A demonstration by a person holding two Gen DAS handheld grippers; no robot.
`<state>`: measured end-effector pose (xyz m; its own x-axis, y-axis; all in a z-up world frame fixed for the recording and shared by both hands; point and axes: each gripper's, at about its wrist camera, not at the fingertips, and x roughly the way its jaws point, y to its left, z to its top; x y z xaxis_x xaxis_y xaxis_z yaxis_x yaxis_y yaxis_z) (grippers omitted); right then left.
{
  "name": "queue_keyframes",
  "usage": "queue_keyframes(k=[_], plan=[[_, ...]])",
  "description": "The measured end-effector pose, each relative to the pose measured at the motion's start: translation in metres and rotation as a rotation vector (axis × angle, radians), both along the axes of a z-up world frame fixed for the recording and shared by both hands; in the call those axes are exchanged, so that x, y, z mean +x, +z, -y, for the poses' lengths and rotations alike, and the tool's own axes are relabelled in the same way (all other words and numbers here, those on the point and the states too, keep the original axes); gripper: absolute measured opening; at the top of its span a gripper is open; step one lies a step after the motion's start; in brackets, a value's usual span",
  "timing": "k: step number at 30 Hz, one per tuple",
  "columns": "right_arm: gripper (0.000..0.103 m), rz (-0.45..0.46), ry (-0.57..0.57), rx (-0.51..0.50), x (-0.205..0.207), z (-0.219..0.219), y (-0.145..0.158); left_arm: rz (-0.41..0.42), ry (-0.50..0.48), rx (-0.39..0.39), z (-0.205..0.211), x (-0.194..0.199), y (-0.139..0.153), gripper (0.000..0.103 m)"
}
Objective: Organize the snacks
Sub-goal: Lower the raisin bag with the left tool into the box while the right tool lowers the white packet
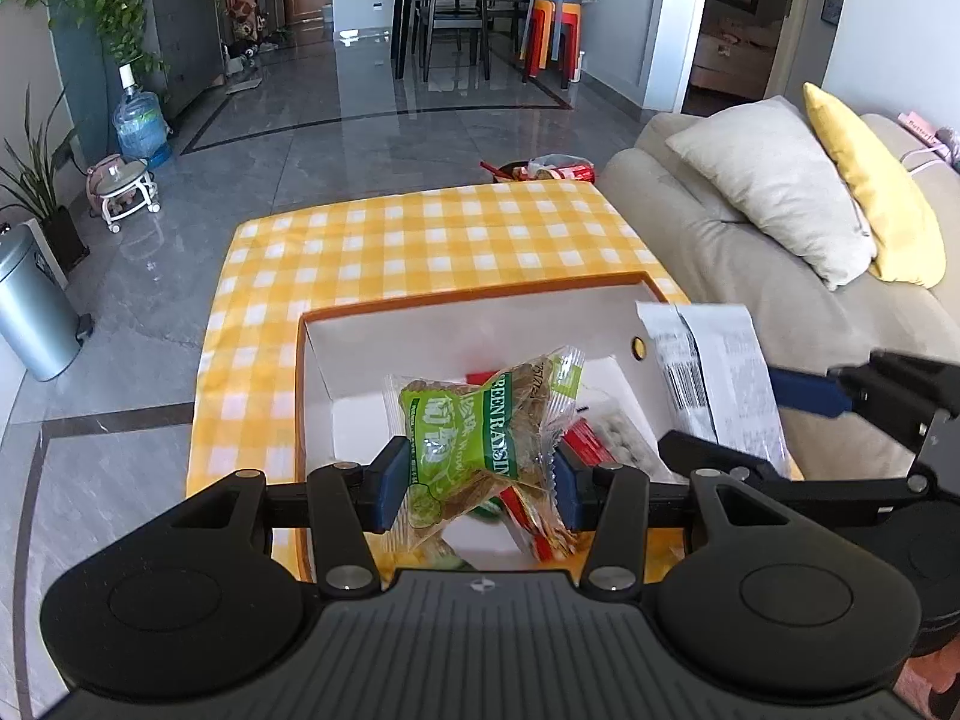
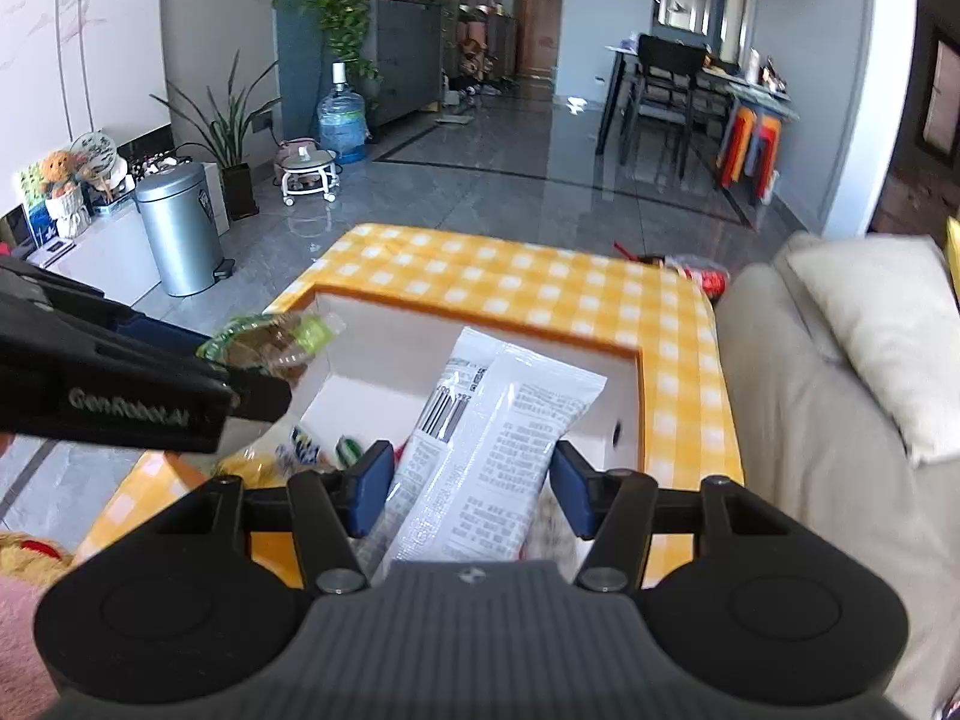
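At centre frame, the left gripper (image 1: 477, 489) clamps a green raisin packet (image 1: 462, 438) and the right gripper (image 2: 468, 492) pinches a white printed wrapper (image 2: 480, 462), both held above the orange-rimmed white cardboard box (image 1: 480, 300), seemingly lifted out for sorting.

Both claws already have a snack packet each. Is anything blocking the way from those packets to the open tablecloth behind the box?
Nothing visible. The left gripper holds the raisin packet and the right gripper the white packet above the box; the cloth beyond lies bare.
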<state>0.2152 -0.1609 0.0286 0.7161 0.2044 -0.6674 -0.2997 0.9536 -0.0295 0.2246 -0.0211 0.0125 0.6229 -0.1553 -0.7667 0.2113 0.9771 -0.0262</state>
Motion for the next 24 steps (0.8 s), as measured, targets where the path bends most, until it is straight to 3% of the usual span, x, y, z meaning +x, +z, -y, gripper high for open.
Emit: queue_keyframes(k=[9,24], plan=[[0.055,-0.018,0.094,-0.115,0.057,-0.017,-0.014,-0.083,-0.019,0.033,-0.002,0.048,-0.024,0.054],[0.055,-0.114,0.217,-0.368,0.114,-0.045,-0.086,-0.187,-0.080,0.160,0.018,0.088,-0.082,0.054]])
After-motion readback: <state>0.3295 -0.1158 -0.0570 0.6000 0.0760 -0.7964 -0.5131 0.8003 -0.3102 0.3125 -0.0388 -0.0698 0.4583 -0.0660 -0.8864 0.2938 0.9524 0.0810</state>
